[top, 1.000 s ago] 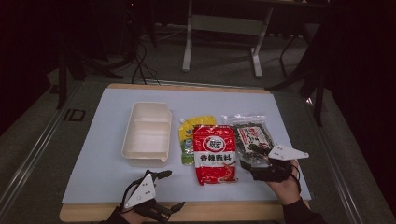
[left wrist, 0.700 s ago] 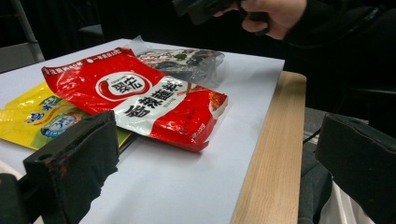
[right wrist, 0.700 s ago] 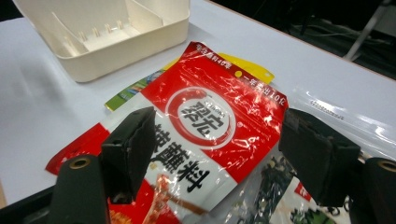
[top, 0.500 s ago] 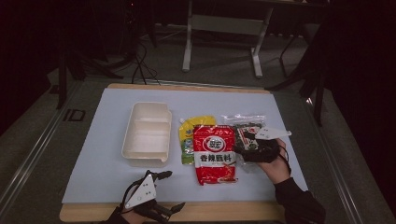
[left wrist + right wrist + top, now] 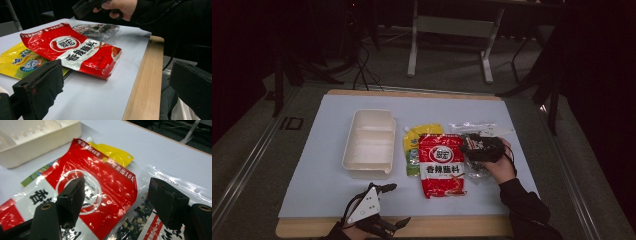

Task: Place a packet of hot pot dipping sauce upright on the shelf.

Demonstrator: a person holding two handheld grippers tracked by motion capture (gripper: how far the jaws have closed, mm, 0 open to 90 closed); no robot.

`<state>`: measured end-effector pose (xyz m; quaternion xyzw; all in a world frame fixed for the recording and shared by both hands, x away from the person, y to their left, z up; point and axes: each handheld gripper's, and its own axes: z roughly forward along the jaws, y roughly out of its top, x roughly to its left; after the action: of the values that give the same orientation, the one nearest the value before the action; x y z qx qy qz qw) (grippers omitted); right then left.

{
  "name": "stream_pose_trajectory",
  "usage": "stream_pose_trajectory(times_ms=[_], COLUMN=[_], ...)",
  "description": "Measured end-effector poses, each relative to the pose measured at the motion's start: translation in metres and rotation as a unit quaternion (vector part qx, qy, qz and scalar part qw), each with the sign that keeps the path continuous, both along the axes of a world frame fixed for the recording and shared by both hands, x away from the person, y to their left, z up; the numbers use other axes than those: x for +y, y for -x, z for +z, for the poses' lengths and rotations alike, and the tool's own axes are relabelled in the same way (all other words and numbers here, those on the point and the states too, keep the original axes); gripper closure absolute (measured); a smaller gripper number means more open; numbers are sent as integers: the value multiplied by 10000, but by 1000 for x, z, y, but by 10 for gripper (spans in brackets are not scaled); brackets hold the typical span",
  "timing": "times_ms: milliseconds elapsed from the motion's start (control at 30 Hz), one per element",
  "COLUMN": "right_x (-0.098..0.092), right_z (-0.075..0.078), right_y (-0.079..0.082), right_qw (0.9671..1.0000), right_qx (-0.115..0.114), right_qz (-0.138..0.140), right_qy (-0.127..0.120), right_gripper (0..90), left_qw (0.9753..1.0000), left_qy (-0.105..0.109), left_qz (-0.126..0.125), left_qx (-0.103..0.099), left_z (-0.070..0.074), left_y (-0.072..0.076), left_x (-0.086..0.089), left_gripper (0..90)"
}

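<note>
A table (image 5: 512, 227) bears a pale sheet (image 5: 327, 175).

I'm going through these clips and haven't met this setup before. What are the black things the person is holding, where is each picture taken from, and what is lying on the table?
There is no robot here: a person holds a hand-operated two-jaw gripper in each hand. The high view looks down on the table. There the left gripper rests near the table's near edge, and the right gripper hovers over a clear packet of dark dried bits. The other two pictures come from cameras riding on the grippers, looking along their black jaws. On the pale mat lie a white divided tray, a yellow spouted pouch and a red packet overlapping it. Both grippers are open and hold nothing.
</note>
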<state>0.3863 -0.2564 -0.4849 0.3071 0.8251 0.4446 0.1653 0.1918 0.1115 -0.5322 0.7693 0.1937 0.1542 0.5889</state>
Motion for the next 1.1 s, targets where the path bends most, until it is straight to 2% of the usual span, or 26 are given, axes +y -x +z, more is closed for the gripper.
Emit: stream_pose_trajectory(times_ms=[167,467,733,833,867,933,967,1000,1100], right_x=[6,13,14,14,14,14,16,16,18], right_z=[-8,-17,-19,-20,-22,-23,-25,-25,-29], right_y=[-11,-28,-42,-47,-51,-51,-53,-53,-53], right_qw=[9999,9995,9992,9990,9987,9986,9981,9981,9971], right_qx=[94,288,311,371,475,472,569,569,701], right_qz=[17,-33,-91,-96,-69,-69,-31,-31,93], right_qy=[135,158,235,231,190,210,229,229,297], right_gripper=[295,287,284,283,282,282,286,286,402], left_qw=[10000,10000,10000,10000,10000,10000,10000,10000,10000], left_qy=[-53,-18,-15,-38,-51,-48,-50,-52,-52], left_qz=[15,14,5,7,3,2,2,0,-3], left_qx=[-8,10,19,11,4,10,13,14,10], left_z=[-1,-1,-1,-1,-1,-1,-1,-1,-1], left_y=[0,-1,-1,-1,-1,-1,-1,-1,-1], left_x=[-1,0,0,0,0,0,0,0,0], left_gripper=[7,7,7,7,7,7,7,7,7])
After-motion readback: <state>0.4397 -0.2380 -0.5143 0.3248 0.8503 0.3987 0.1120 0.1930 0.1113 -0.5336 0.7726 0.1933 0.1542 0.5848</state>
